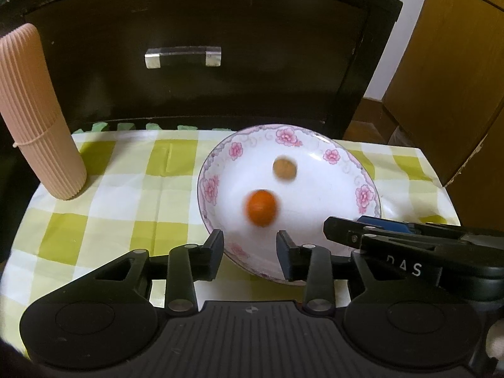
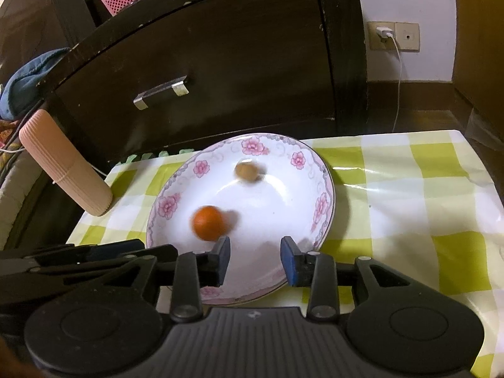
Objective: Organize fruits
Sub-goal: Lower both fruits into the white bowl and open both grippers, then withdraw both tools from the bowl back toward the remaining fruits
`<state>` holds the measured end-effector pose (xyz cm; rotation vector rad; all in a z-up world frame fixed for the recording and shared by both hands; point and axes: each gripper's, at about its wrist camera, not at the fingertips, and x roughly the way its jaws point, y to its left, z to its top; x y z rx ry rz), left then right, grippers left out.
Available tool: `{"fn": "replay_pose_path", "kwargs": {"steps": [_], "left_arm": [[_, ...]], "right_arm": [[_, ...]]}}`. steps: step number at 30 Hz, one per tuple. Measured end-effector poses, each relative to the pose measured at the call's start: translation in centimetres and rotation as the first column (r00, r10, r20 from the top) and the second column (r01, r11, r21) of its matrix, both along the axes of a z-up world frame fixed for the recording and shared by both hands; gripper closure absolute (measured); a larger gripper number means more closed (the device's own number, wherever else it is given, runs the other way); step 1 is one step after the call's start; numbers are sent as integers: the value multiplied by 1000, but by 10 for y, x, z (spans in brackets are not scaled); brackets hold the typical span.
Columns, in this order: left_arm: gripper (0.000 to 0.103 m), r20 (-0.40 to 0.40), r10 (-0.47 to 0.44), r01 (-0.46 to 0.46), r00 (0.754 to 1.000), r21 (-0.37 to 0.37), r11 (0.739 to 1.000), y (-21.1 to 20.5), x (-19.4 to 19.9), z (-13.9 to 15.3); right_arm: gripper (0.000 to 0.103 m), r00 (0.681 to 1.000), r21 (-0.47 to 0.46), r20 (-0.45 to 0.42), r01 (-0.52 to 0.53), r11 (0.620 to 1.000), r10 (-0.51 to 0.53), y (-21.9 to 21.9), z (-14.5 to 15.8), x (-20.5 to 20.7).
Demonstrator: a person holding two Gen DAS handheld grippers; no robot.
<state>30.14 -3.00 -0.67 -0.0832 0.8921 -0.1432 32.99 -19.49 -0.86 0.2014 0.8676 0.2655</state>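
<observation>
A white bowl with a pink flower rim (image 1: 220, 154) (image 2: 176, 176) sits on the green checked tablecloth. In it lie a small orange fruit (image 1: 261, 208) (image 2: 208, 223) and a smaller tan-brown fruit (image 1: 284, 168) (image 2: 246, 171), both motion-blurred. My left gripper (image 1: 250, 247) is open and empty over the bowl's near rim, just below the orange fruit. My right gripper (image 2: 254, 253) is open and empty over the bowl's near side, the orange fruit just by its left fingertip. The right gripper also shows at the right of the left wrist view (image 1: 409, 242).
A ribbed pink cylinder (image 1: 37, 116) (image 2: 66, 165) stands at the table's back left. A dark cabinet with a metal drawer handle (image 1: 182, 56) (image 2: 162, 93) rises behind the table. The tablecloth (image 2: 409, 189) extends right of the bowl. A charger cable (image 2: 397, 72) hangs from a wall socket.
</observation>
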Motion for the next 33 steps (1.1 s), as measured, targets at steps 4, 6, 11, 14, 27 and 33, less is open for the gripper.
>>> {"fn": "replay_pose_path", "kwargs": {"steps": [4, 6, 11, 14, 27, 33], "left_arm": [[56, 8, 0, 0, 1000, 8, 1000, 0, -2, 2], [55, 10, -1, 1, 1000, 12, 1000, -1, -3, 3], [53, 21, -1, 1, 1000, 22, 1000, -1, -5, 6], [50, 23, 5, -5, 1000, 24, 1000, 0, -7, 9], [45, 36, -9, 8, 999, 15, 1000, -2, -21, 20], [44, 41, -11, 11, 999, 9, 1000, -2, -29, 26]], "right_arm": [[70, 1000, -1, 5, 4, 1000, -4, 0, 2, 0], [69, 1000, -2, 5, 5, 1000, -5, 1, 3, 0], [69, 1000, -6, 10, 7, 1000, -7, 1, 5, -2], [69, 1000, -6, 14, 10, 1000, -10, 1, 8, -5], [68, 1000, -3, 21, 23, 1000, -23, -6, 20, -21], [68, 999, 1, 29, 20, 1000, -20, -6, 26, -29]]}}
